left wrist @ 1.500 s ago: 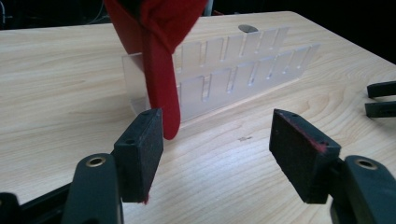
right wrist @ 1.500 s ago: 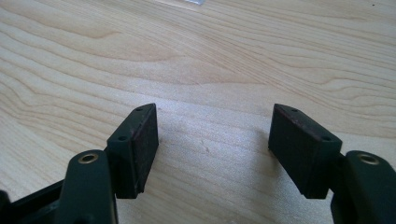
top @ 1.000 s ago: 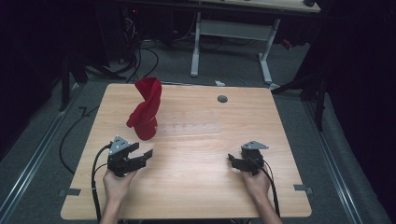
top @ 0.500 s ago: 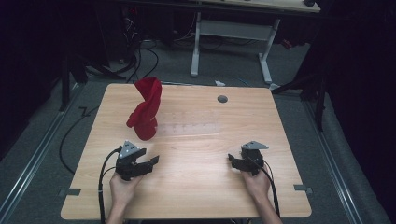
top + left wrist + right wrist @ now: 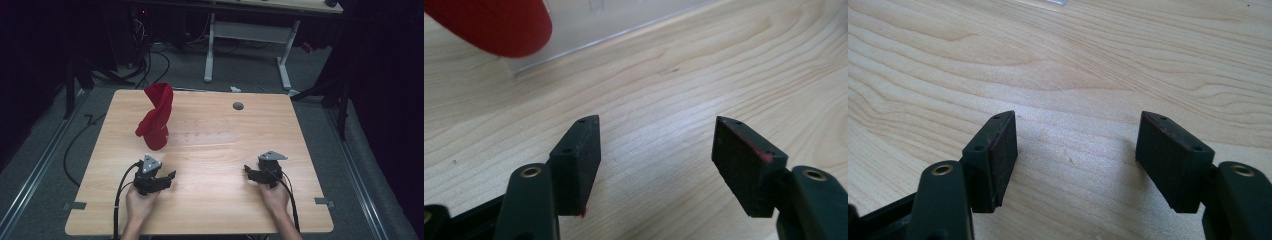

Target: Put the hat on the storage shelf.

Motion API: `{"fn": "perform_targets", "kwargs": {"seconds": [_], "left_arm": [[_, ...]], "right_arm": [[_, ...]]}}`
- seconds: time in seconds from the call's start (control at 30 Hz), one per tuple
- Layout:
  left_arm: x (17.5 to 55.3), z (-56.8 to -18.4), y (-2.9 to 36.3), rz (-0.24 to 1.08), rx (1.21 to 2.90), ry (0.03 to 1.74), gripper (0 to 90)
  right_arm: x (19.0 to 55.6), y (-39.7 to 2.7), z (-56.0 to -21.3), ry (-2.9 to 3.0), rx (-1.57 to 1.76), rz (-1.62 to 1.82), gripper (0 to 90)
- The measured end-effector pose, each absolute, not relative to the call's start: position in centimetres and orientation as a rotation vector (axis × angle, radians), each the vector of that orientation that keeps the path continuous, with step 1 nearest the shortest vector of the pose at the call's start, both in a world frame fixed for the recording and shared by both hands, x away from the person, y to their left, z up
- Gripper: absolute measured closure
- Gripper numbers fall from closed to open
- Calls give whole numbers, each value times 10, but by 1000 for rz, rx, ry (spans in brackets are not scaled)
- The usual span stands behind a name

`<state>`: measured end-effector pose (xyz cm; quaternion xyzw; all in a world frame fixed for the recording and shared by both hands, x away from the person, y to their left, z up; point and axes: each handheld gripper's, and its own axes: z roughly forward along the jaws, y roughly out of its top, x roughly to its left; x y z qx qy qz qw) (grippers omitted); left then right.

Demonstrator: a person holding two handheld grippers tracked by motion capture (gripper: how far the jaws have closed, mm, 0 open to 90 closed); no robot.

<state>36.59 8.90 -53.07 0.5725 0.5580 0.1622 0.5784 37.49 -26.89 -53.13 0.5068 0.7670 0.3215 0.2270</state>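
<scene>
Claws both wide open, empty: left claw (image 5: 169, 176), right claw (image 5: 247, 170) low over table (image 5: 210, 210). Red cloth (image 5: 155, 117) stands bunched at far left, on clear plastic sheet (image 5: 205, 136). Step looks like approach; next, you reach left claw forward to cloth's lower edge, close firmly.

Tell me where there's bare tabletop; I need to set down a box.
Free: right half between the grommet and right gripper, and the front strip between left gripper and it. Crowded: back left, red cloth and clear tray.
</scene>
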Motion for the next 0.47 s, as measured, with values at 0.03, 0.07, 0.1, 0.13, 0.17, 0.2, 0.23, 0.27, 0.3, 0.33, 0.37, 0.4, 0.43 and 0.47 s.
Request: {"fn": "perform_targets", "kwargs": {"seconds": [0.03, 0.07, 0.1, 0.13, 0.17, 0.2, 0.23, 0.27, 0.3, 0.33, 0.37, 0.4, 0.43, 0.47], "left_arm": [[367, -533, 88, 394, 1343, 1311, 363], [368, -538, 86, 416, 1359, 1314, 363], [368, -538, 86, 416, 1359, 1314, 363], [369, -541, 85, 435, 1370, 1317, 363], [370, -546, 83, 463, 1394, 1325, 362], [370, -546, 83, 463, 1394, 1325, 359], [371, -546, 83, 460, 1400, 1331, 345], [371, -546, 83, 460, 1400, 1331, 345], [371, -546, 84, 454, 1400, 1336, 344], [371, -546, 84, 454, 1400, 1336, 336], [372, -546, 84, 441, 1391, 1345, 336], [372, -546, 84, 440, 1393, 1344, 317], [372, -546, 84, 442, 1399, 1342, 317], [372, -546, 84, 440, 1401, 1341, 312]], "right_arm": [[375, -269, -531, 2114, 1396, 886, 333], [375, -269, -531, 2114, 1398, 885, 333], [375, -269, -531, 2114, 1398, 885, 333], [375, -269, -531, 2113, 1399, 885, 333], [375, -269, -531, 2114, 1399, 885, 333], [375, -269, -531, 2114, 1399, 885, 333], [375, -269, -531, 2114, 1399, 885, 333], [375, -269, -531, 2114, 1399, 885, 333], [375, -269, -531, 2114, 1399, 886, 333], [375, -269, -531, 2114, 1399, 886, 333], [375, -269, -531, 2114, 1399, 885, 333], [375, -269, -531, 2114, 1399, 886, 333], [375, -269, -531, 2114, 1399, 886, 333], [375, -269, -531, 2114, 1399, 885, 333]]}}
